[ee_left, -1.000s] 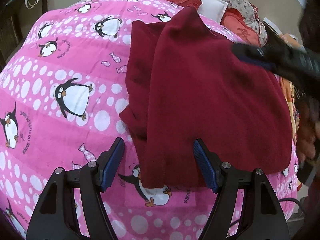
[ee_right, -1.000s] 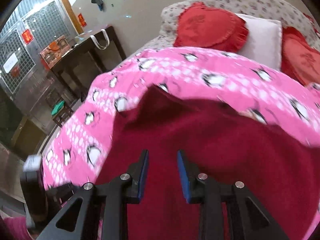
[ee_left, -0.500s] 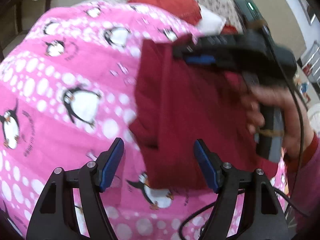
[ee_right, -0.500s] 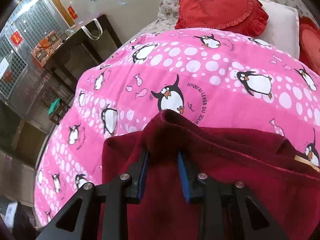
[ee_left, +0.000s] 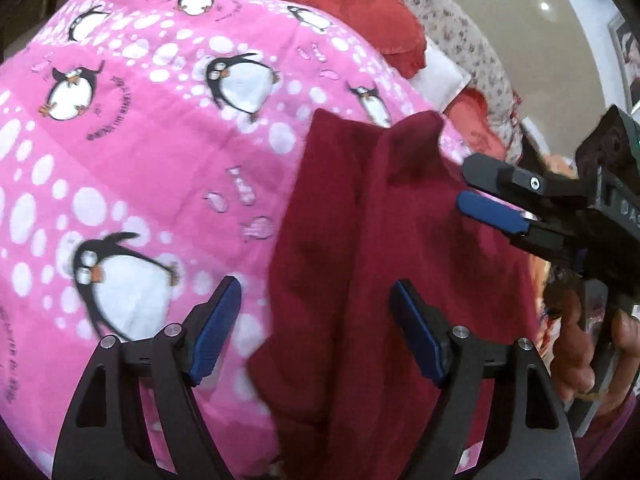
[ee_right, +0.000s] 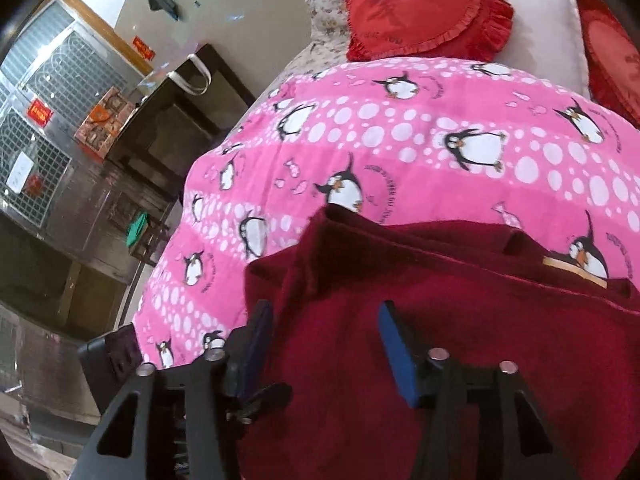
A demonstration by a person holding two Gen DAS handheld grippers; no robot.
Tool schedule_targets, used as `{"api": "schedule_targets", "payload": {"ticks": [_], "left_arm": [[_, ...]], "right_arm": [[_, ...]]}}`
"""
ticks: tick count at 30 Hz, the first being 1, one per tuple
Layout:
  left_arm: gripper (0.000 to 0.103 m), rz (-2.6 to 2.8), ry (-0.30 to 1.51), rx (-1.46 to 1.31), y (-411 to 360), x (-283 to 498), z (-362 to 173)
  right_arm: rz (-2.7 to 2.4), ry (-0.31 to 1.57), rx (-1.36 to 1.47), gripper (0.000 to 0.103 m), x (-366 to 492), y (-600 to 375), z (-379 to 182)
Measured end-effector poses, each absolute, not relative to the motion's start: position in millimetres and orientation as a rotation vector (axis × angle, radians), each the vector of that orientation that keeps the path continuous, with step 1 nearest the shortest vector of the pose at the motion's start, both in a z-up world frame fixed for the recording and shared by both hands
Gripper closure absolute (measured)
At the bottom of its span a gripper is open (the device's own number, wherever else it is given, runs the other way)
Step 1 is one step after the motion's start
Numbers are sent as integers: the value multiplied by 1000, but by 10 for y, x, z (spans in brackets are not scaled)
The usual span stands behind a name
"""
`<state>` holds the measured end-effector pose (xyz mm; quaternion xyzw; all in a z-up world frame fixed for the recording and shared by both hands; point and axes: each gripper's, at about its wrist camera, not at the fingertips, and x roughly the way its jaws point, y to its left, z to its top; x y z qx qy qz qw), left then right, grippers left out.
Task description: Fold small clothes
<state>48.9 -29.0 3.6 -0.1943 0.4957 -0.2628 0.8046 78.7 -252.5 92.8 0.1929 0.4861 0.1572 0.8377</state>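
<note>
A dark red garment (ee_left: 384, 264) lies partly folded on a pink penguin-print blanket (ee_left: 152, 152). It also shows in the right wrist view (ee_right: 460, 340). My left gripper (ee_left: 316, 332) is open and empty, hovering over the garment's near left edge. My right gripper (ee_right: 324, 344) is open and empty above the garment's left part; a raised fold (ee_right: 340, 220) lies just beyond it. The right gripper also shows at the right of the left wrist view (ee_left: 496, 196), over the garment's far right side.
Red heart-shaped cushions (ee_right: 424, 12) and a white pillow (ee_right: 544, 28) lie at the head of the bed. A dark table (ee_right: 176, 120) with a bag stands left of the bed. Metal-grilled doors (ee_right: 48, 120) are farther left.
My right gripper opened and let go of the garment's fold, then drew back to the right. The fold now rests on the garment. My left gripper moved closer, still open.
</note>
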Motion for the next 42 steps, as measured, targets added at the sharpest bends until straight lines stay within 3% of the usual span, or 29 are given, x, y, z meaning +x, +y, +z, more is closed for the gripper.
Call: {"api": "schedule_targets", "payload": {"ticks": [2,8,19,20,22,24,28,34,38,42], "left_arm": [[41,-643,1044,-472,-343,455,37],[41,-705,915,-349,-501,239,212],[44,-738,895,-286,-661,174,334],[44,-737,903,-279,-663,169,340],[44,-703,935,-264,-650,162,350],[40,-658,945,-256,-548,131,353],[25,-583,944,-253,-436,126,338],[23,-564,1027,-226,-668,296,147],[62,-593,1029,-280,-716,244,235],[71,-635,956,-217,-918,122,569]], "right_arm": [[334,1037,395,35,831,-2429,954],[332,1108,360,35,1035,-2161,903],[315,1334,97,32,1360,-1736,593],[317,1327,99,34,1358,-1750,581],[307,1291,78,51,1306,-1803,588],[334,1260,95,75,1247,-1892,611],[380,1215,224,83,1131,-2174,624],[383,1174,270,85,1028,-2190,652],[392,1121,278,85,908,-2230,792],[399,1056,302,85,699,-2461,1012]]}}
